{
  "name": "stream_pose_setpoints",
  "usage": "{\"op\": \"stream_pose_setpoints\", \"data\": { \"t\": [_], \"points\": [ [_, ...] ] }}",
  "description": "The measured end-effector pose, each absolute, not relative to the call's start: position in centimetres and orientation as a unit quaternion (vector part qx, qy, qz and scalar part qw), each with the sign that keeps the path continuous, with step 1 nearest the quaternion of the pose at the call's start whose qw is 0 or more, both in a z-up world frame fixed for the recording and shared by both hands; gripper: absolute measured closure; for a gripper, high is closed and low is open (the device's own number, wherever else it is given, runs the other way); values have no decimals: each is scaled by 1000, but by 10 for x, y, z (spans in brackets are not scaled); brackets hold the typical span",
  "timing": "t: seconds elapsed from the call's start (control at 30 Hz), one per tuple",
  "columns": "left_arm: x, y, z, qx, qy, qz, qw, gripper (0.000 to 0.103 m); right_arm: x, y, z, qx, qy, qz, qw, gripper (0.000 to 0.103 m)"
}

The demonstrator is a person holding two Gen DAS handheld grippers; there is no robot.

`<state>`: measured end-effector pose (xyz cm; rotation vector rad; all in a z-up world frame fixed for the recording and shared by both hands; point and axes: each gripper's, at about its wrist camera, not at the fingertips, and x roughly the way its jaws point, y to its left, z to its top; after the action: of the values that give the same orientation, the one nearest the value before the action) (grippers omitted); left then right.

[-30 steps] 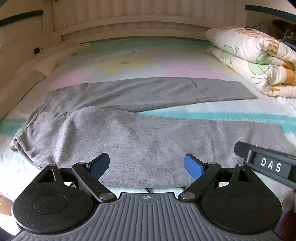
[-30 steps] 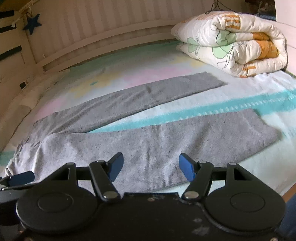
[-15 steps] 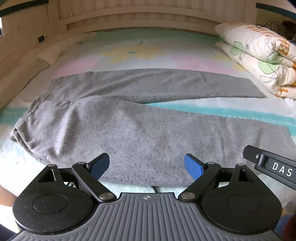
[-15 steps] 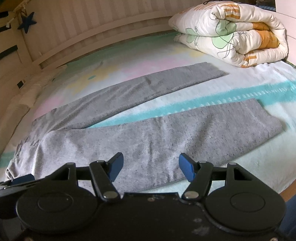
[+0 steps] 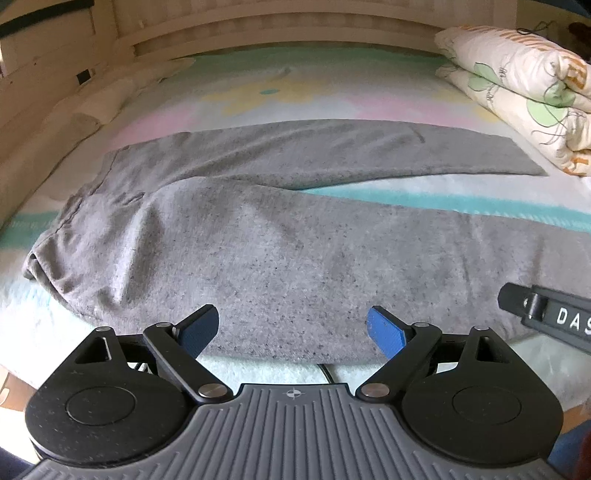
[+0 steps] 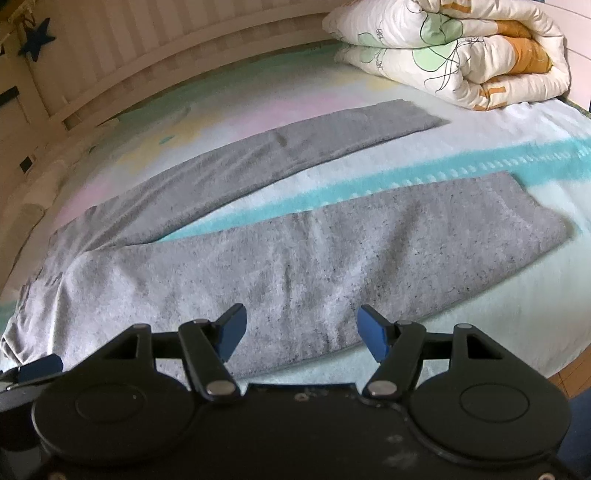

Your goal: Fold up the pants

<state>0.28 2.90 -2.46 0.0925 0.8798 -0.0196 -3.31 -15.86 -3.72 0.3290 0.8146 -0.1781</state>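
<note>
Grey pants lie flat on the bed, waistband at the left, both legs spread apart toward the right. They also show in the right wrist view. My left gripper is open and empty, just above the near edge of the near leg. My right gripper is open and empty, over the near leg's near edge, further toward the cuff. The right gripper's body shows at the right of the left wrist view.
A folded floral duvet sits at the far right of the bed. The pastel bed cover stretches behind the pants to a wooden rail. A pillow lies at the far left. The bed's near edge is close below.
Both grippers have moved forward and lower toward the near leg, which looks larger now. Both jaws stay open. The pants have not moved.
</note>
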Motion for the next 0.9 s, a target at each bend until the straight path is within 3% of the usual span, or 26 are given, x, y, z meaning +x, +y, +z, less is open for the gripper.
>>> {"op": "stream_pose_setpoints", "data": {
  "t": [0.9],
  "points": [
    [13,43,-31,38,427,18,903,15,-30,-157,-44,159,404,-86,897,33]
  ]
}}
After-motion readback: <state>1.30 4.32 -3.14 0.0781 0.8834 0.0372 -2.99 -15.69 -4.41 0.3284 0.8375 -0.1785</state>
